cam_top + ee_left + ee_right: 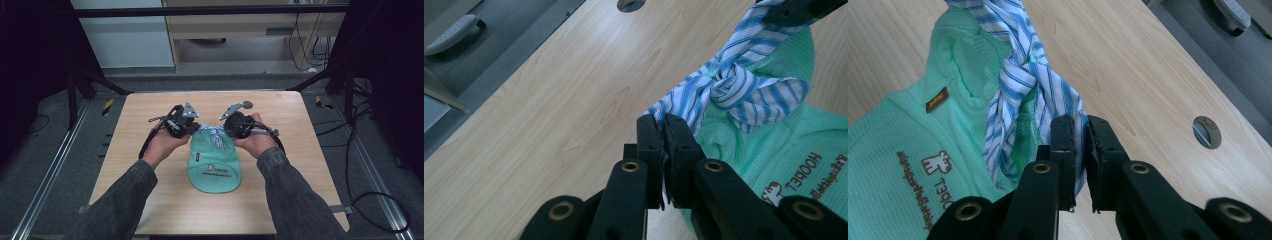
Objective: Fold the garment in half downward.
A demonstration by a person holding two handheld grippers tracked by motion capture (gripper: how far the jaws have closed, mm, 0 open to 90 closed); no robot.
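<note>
A green bag (214, 170) is being kept lying on the table (150, 200), between both hands. Its striped drawstring (734, 90), knotted at the bag's mouth, is being pinched at one end by the left tongs (664, 131) and at the other by the right tongs (1082, 131), jaws nearly closed.

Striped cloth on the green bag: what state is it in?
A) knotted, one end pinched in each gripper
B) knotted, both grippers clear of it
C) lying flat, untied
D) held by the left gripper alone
A: the striped cloth has a knot at its middle, and the left gripper and right gripper are each shut on one end, above the green bag.
</note>
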